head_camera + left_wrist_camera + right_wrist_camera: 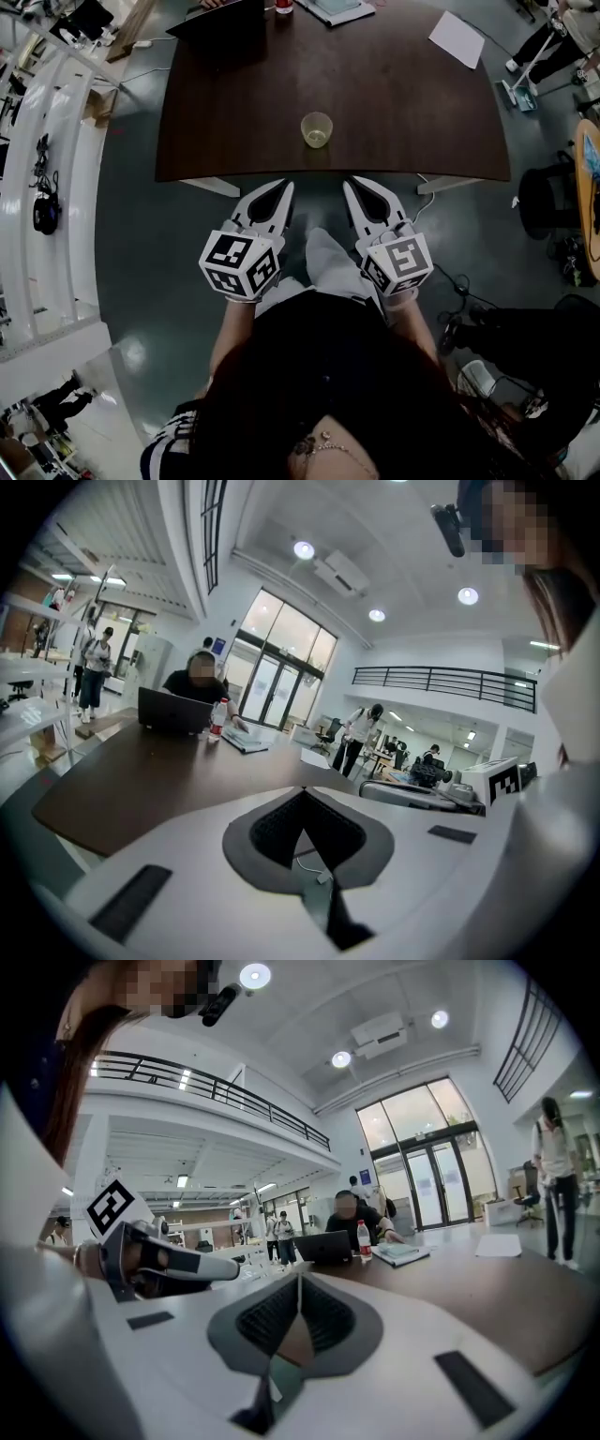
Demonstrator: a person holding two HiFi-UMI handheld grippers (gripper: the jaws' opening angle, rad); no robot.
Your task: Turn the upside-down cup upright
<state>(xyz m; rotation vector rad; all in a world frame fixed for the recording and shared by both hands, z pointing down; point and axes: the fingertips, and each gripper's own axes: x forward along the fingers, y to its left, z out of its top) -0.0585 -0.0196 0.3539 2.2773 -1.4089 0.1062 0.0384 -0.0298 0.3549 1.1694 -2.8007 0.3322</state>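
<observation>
One left gripper (284,187) and one right gripper (354,185) (jaws pressed together) face one cup (317,129).

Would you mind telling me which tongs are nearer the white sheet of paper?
Right. The right tongs hover before the table, down-left of the paper; the left tongs are further left.

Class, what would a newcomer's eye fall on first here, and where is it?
A clear cup stands on the dark table, close to its near edge. Just short of that edge, the left hand-held gripper and the right hand-held gripper point toward it side by side, jaws shut and empty. A white sheet of paper lies near the far right corner.
</observation>
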